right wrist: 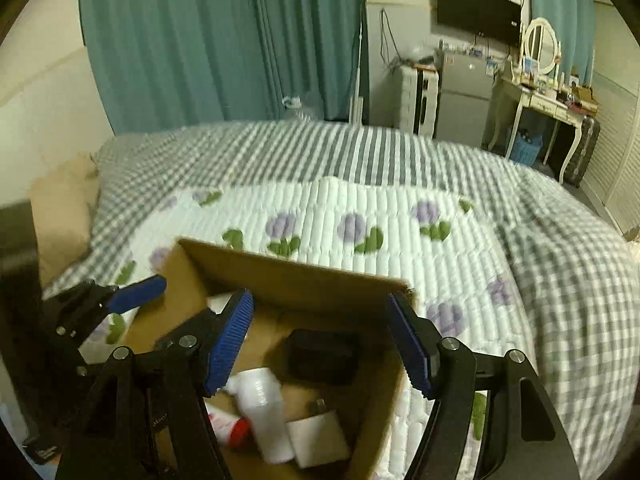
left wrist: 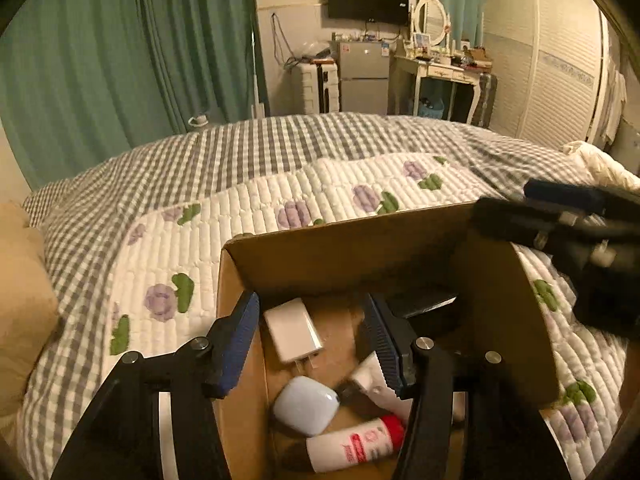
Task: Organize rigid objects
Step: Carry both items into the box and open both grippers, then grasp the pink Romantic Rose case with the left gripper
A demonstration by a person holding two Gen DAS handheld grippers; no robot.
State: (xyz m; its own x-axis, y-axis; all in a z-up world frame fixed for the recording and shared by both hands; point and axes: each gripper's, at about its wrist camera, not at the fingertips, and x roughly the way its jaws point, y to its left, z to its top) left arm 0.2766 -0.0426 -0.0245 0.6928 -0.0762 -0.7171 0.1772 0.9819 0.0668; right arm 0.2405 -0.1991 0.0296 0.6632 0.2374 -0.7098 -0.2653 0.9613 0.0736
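Note:
An open cardboard box point(left wrist: 344, 248) sits on the bed's flowered quilt; it also shows in the right wrist view point(right wrist: 296, 276). Inside lie a white charger point(left wrist: 292, 330), a white rounded case point(left wrist: 306, 404), a white bottle with a red cap point(left wrist: 356, 442), another white bottle point(right wrist: 262, 408) and a black block point(right wrist: 324, 356). My left gripper point(left wrist: 314, 340) is open and empty above the box's left side. My right gripper point(right wrist: 322, 340) is open and empty above the box. The right gripper shows blurred at the right edge of the left wrist view point(left wrist: 568, 232).
The box rests on a white flowered quilt point(left wrist: 256, 208) over a grey checked bedspread point(left wrist: 256, 148). A tan pillow point(left wrist: 20, 288) lies at the left. Beyond the bed stand green curtains, a small fridge point(left wrist: 364, 76), a white dressing table point(left wrist: 436, 68) and a louvred wardrobe.

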